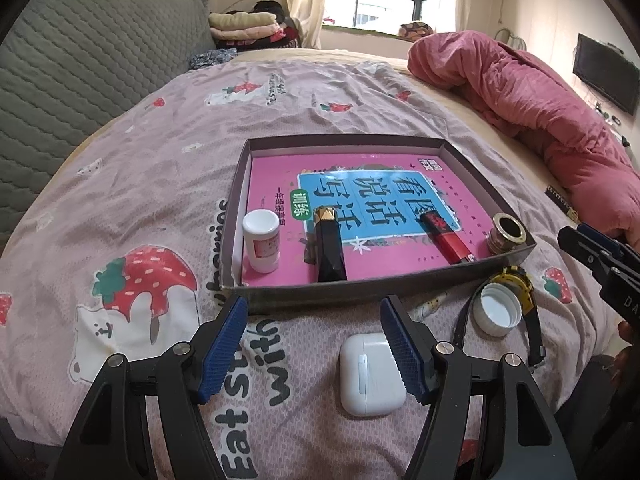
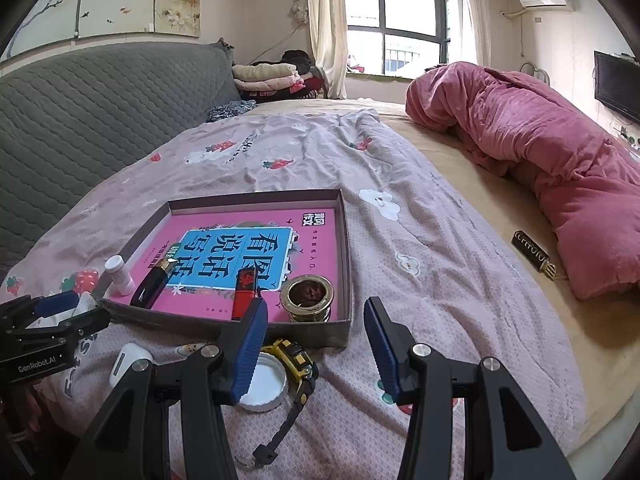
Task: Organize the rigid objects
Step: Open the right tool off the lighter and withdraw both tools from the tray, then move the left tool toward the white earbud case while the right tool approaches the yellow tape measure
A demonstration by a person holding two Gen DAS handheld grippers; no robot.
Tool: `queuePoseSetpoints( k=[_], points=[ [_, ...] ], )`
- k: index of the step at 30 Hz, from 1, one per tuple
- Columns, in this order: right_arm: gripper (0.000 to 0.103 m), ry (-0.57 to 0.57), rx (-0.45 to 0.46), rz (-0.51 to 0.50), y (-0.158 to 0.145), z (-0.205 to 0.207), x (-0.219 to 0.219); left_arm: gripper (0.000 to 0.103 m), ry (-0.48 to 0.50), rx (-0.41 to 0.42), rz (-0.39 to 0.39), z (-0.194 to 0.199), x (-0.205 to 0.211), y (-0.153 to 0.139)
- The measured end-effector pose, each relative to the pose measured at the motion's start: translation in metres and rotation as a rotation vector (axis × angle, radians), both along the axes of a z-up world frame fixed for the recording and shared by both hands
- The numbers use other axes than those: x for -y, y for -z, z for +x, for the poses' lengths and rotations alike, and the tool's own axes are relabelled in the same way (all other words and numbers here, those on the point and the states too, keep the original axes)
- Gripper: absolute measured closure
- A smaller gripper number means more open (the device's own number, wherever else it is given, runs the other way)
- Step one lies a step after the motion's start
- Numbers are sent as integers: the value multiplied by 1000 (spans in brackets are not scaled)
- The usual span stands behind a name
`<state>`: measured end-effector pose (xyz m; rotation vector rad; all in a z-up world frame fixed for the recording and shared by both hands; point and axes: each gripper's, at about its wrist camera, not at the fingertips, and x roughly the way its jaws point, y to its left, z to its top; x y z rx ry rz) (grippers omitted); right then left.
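Left wrist view: glossy white earbud case [image 1: 370, 374], lid shut, lying flat.

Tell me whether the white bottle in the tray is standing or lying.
Standing: the white bottle sits upright in the tray, cap on top.

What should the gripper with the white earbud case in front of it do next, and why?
Probably ease the open left gripper down and slightly right around the white earbud case. The case lies on the bedspread outside the box, just by the right-hand finger, and nothing is held.
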<state>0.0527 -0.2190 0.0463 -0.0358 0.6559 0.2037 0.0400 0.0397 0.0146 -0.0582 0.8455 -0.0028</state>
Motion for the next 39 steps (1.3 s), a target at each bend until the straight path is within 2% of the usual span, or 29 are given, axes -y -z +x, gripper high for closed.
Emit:
queuePoseSetpoints(
  k=[9, 22, 33, 39],
  points=[
    [53, -50, -7, -21, 0, -13, -12, 32, 2, -9, 12, -9, 1, -3],
    [53, -40, -38, -24, 3, -21, -8, 32, 4, -45, 40, -21, 3, -4],
    [53, -42, -53, -25, 3, -25, -7, 32, 48, -74, 41, -30, 16, -1],
    [53, -39, -55, -23, 3, -25, -5, 32, 73, -117, 37, -34, 23, 7]
  ],
)
